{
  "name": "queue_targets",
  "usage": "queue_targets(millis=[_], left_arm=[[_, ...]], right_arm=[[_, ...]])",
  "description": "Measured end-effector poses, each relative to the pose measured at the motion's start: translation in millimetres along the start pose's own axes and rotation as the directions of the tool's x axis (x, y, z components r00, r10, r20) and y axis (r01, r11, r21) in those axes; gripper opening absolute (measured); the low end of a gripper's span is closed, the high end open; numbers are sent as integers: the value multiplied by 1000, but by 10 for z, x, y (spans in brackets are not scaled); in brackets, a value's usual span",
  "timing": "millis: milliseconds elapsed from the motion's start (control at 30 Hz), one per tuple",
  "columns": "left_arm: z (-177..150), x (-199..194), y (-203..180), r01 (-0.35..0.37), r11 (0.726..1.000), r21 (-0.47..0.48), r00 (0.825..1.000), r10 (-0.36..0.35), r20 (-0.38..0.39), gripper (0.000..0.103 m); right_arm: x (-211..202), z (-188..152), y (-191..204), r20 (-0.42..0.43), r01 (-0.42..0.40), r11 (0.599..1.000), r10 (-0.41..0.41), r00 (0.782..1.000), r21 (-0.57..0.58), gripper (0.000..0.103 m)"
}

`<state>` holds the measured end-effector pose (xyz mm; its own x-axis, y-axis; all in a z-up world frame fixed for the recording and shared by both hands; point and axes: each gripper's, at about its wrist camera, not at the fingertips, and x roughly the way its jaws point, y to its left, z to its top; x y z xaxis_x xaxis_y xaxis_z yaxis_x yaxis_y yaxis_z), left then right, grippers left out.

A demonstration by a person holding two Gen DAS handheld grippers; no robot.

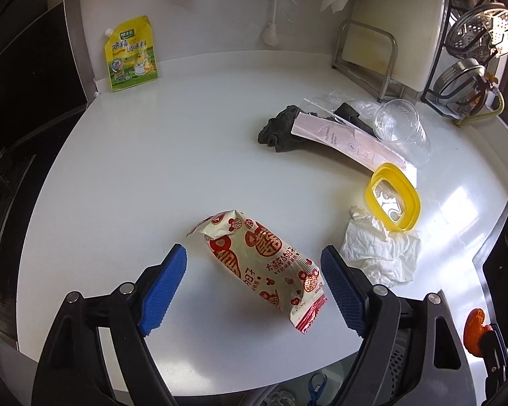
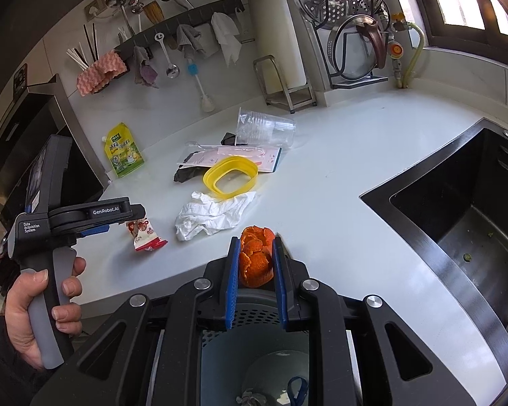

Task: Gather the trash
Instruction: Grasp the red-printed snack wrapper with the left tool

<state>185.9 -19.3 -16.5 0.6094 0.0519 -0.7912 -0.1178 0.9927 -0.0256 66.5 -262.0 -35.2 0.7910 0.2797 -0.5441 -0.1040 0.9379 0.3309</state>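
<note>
A red-and-white snack wrapper (image 1: 260, 264) lies on the white counter (image 1: 152, 169) between the open fingers of my left gripper (image 1: 254, 270), untouched; it also shows in the right wrist view (image 2: 144, 233). My right gripper (image 2: 255, 253) is shut on an orange peel (image 2: 255, 258), held over a grey bin (image 2: 254, 345) below the counter edge. A crumpled white tissue (image 1: 379, 253) (image 2: 213, 215), a yellow plastic ring lid (image 1: 393, 196) (image 2: 230, 177), a pink paper packet (image 1: 348, 138) (image 2: 233, 155) and a clear plastic cup (image 1: 403, 128) (image 2: 264, 128) lie on the counter.
A dark cloth (image 1: 281, 132) lies under the packet. A yellow seasoning pouch (image 1: 130, 54) stands at the back left. A black sink (image 2: 457, 230) is on the right. A rack with a cutting board (image 1: 389, 34) and steamer lids (image 2: 348, 6) stands at the back.
</note>
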Motion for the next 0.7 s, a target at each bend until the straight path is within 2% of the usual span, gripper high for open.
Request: queue_targets(millis=[233,367,433,533,700], left_arm=[[12,247,-10,-12,1000,-27,996,9,-84,83],[-24,299,16,1,1000,-31,995,-4,-98,60],[-54,298,23,12,1000,-27,995,-15,-94,52],[-101,296,10,27,1000,3,996,-26,-89,32],[-183,193,10,49,998,51,998,-46,-48,31]], right_arm=[[-11,-3,-107,0,-10,1000,10,1000,17,18],[-36,-8,-128,3,-12,1000,12,1000,24,18],[-38,-8,-137,2,-13,999,13,1000,30,18],[-41,-20,-136,0,-12,999,12,1000,36,18],[-68,-49,-78,-6,-11,1000,11,1000,28,18]])
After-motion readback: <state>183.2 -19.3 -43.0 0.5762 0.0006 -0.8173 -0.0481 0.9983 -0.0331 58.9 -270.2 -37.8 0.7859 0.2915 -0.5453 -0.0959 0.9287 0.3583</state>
